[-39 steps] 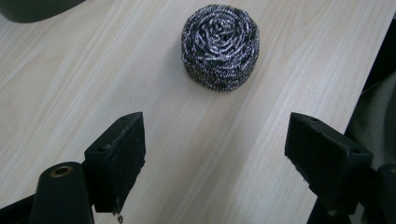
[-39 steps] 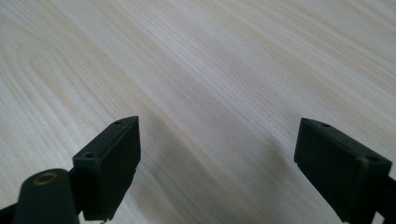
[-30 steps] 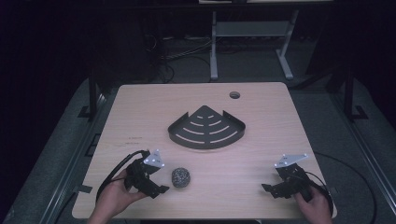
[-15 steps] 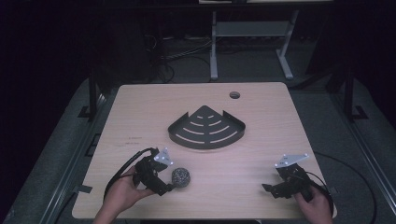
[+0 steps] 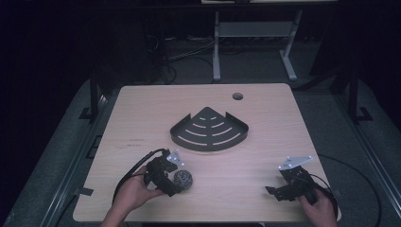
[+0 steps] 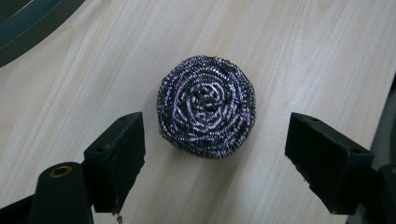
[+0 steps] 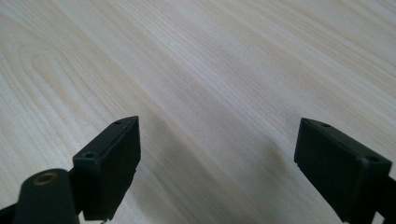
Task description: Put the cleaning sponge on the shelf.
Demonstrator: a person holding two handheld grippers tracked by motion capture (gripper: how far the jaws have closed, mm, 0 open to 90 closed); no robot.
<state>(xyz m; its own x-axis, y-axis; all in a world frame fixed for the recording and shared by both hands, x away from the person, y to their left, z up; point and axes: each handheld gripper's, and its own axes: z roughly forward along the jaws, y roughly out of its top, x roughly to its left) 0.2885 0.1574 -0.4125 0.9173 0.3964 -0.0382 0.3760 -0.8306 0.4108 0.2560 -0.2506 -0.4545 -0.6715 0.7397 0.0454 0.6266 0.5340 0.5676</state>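
**Steel scourer lined up between open left jaws; right gripper idle**

Steel-wire scourer [image 6: 206,106], a coiled round ball, lies on the pale wooden table [image 5: 265,118] near the person's front-left edge, well short of the black fan-shaped corner rack [image 5: 209,130] at the table's centre. We judge the work in hand to be the pick-up of this scourer, most likely for transfer to the rack.

We find the left gripper [image 5: 177,182] brought right up to the scourer. In the left gripper view its two black jaws stand wide apart, one on each side of the ball, with bare wood visible between each pad and the wire. The jaws have just been opening, and nothing is pressed: the scourer sits between them, unheld. We read this spread as deliberate, giving clearance to pass around the widest part of the ball before closing.

The left hand [image 5: 135,191] grips the tool from behind and below, forearm entering from the bottom edge, gripper angled forward and down toward the table, cable looping off to the left.

The right gripper [image 5: 276,191] sits near the front-right corner, well apart from the scourer. Its jaws are likewise spread, over bare wood grain, holding nothing. We judge it parked clear of the work.
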